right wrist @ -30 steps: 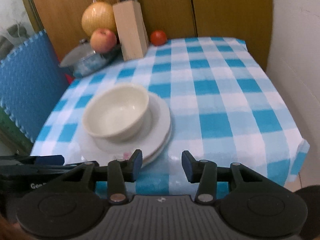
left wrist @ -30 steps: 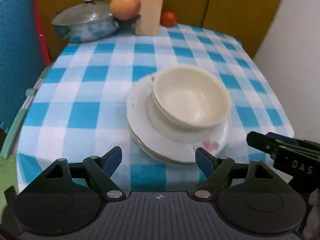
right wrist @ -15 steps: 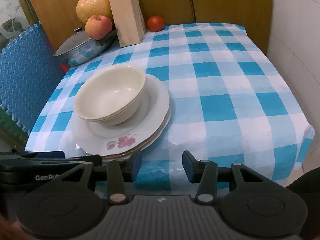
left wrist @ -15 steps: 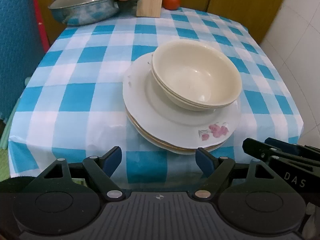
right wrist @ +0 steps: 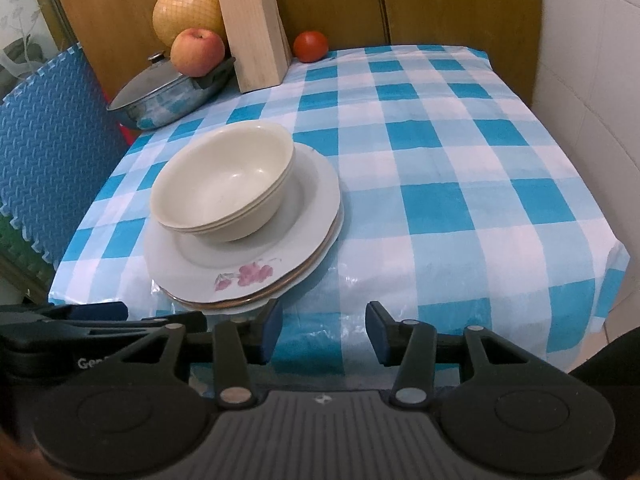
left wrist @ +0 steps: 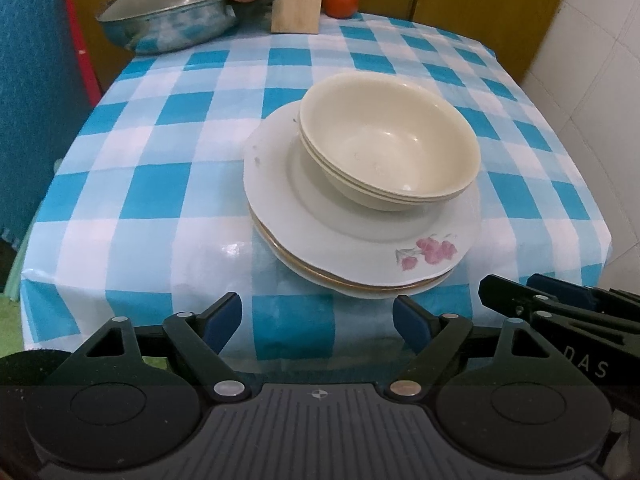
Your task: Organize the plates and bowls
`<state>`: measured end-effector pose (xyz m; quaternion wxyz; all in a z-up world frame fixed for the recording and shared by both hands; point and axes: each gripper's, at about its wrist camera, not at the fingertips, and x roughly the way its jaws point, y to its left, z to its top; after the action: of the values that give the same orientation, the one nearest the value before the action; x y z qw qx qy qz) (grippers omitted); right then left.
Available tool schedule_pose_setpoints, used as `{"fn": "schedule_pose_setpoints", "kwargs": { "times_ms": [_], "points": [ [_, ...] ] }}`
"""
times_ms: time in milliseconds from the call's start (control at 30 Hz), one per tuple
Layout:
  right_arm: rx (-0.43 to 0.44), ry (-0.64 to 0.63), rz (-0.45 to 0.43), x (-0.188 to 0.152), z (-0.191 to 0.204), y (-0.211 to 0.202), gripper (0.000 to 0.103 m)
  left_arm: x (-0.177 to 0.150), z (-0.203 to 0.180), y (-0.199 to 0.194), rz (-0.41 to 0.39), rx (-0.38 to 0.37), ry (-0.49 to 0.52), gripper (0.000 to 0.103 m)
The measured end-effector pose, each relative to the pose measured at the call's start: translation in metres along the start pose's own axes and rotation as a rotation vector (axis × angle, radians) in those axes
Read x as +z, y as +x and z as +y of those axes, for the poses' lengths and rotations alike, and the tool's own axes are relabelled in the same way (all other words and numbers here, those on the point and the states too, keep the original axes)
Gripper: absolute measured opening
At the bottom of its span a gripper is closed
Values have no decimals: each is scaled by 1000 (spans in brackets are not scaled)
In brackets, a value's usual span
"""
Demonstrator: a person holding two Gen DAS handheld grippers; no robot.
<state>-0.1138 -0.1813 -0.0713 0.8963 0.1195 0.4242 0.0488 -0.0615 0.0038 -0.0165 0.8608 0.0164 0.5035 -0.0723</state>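
1. Nearest the cameras were two grippers, both off the near edge of the table. The left gripper [left wrist: 318, 318] stood with its jaws wide apart and nothing between them. The right gripper [right wrist: 324, 332] was parted more narrowly and was also empty.
2. In each wrist view the other gripper showed at the side, just beside its neighbour.
3. One checked tablecloth [right wrist: 440, 184], blue and white, covered the whole table.
4. Close to the near edge sat one stack of plates [left wrist: 360, 240]. At least three rims could be counted at its edge: the top plate [right wrist: 248, 268] white with a pink flower print, a gold-rimmed one under it, and a white one lowest. Whether more lay beneath could not be told.
5. On the top plate, set toward its far side, rested a nest of cream bowls [left wrist: 390, 148]. Three rims could be counted, one inside the other, all upright.
6. The plates and bowls lay on the left half of the cloth as the right wrist camera saw it; the right half was bare cloth.
7. At the far edge stood one lidded pan [right wrist: 168, 92], with one apple [right wrist: 197, 52] resting by its handle.
8. Behind these were one netted yellow pomelo [right wrist: 186, 12], one wooden knife block [right wrist: 254, 32] and one tomato [right wrist: 311, 46].
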Motion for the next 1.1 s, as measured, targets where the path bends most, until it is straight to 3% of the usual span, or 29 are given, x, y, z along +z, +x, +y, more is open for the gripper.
{"fn": "schedule_pose_setpoints", "kwargs": {
  "times_ms": [1100],
  "points": [
    [17,6,5,-1,-1,5,43,1,-3,-2,-4,30,20,83]
  ]
}}
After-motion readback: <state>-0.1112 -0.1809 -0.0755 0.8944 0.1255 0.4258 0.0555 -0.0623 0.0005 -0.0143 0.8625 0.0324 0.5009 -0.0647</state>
